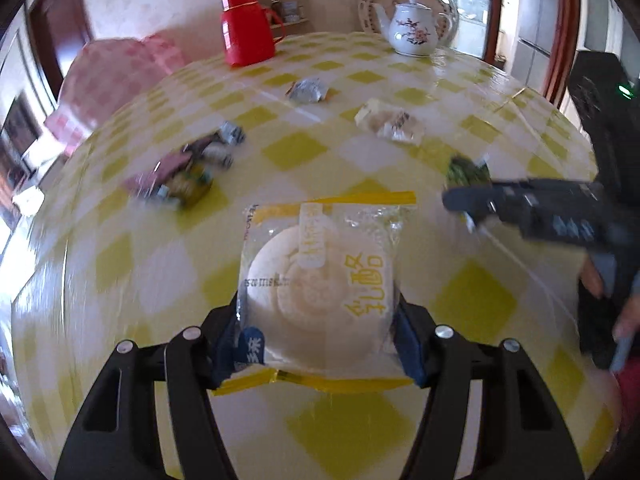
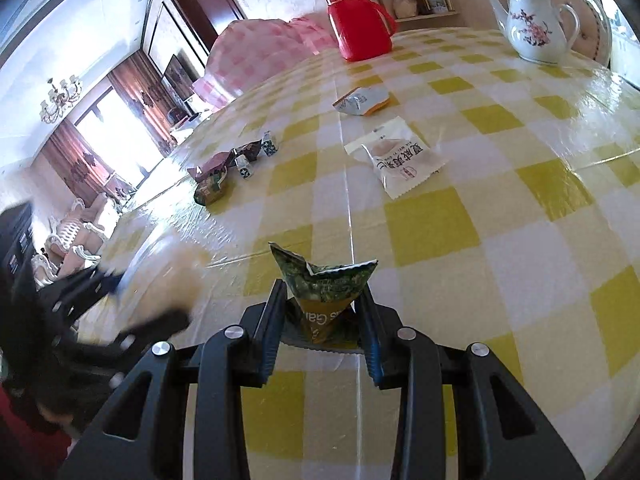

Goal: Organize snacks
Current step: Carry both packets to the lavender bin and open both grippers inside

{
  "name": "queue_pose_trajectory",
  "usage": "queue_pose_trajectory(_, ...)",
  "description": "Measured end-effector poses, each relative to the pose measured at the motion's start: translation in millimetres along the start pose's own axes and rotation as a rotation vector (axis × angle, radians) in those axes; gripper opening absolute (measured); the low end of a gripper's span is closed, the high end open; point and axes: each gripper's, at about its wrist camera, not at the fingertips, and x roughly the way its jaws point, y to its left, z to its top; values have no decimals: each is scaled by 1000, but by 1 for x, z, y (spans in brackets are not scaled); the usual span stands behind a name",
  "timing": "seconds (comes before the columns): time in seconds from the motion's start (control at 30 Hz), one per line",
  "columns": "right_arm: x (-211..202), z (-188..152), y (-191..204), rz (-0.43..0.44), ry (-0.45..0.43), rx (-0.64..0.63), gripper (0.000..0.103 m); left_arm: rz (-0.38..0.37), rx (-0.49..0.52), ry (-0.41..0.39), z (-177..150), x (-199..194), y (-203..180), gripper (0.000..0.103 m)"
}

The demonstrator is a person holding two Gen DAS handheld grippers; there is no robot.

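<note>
Bright daylight, perhaps window-lit; motion blur.

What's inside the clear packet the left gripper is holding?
A round white pastry shows through the clear packet, shut between the left gripper fingers. Yellow print and a label strip cover part of its top; its underside and the packet's near end are hidden.

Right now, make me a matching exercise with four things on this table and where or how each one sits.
Things:
1. round white pastry pack
2. green snack packet
3. red thermos
4. white teapot

Places:
A. far edge of the table, flower pattern on its side
B. clamped in the left gripper
C. far side of the table, in front of the pink checked cover
D. pinched in the right gripper

Pairs: 1-B, 2-D, 3-C, 4-A
</note>
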Motion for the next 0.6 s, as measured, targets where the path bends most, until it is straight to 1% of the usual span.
queue_pose_trajectory(0.13, -6, -7, 19, -39, -21, -61, 34, 34, -22, -3, -28, -23, 7, 64)
queue_pose_trajectory(0.23, -8, -18, 39, -12, -6, -75, 34, 45, -32, -2, -48, -38, 13, 64)
queue_pose_trajectory(0.3, -13, -26, 57, -10, -14, -100, 34, 57, -36, -4, -63, -49, 19, 64)
queue_pose_trajectory(0.43, -26, -45, 95, 33, -33, -141, 34, 75, -56, -13, -85, -66, 32, 64)
queue_pose_trajectory(0.6, -27, -67, 139, 66, -13, -192, 34, 91, -97, -35, -111, -88, 49, 64)
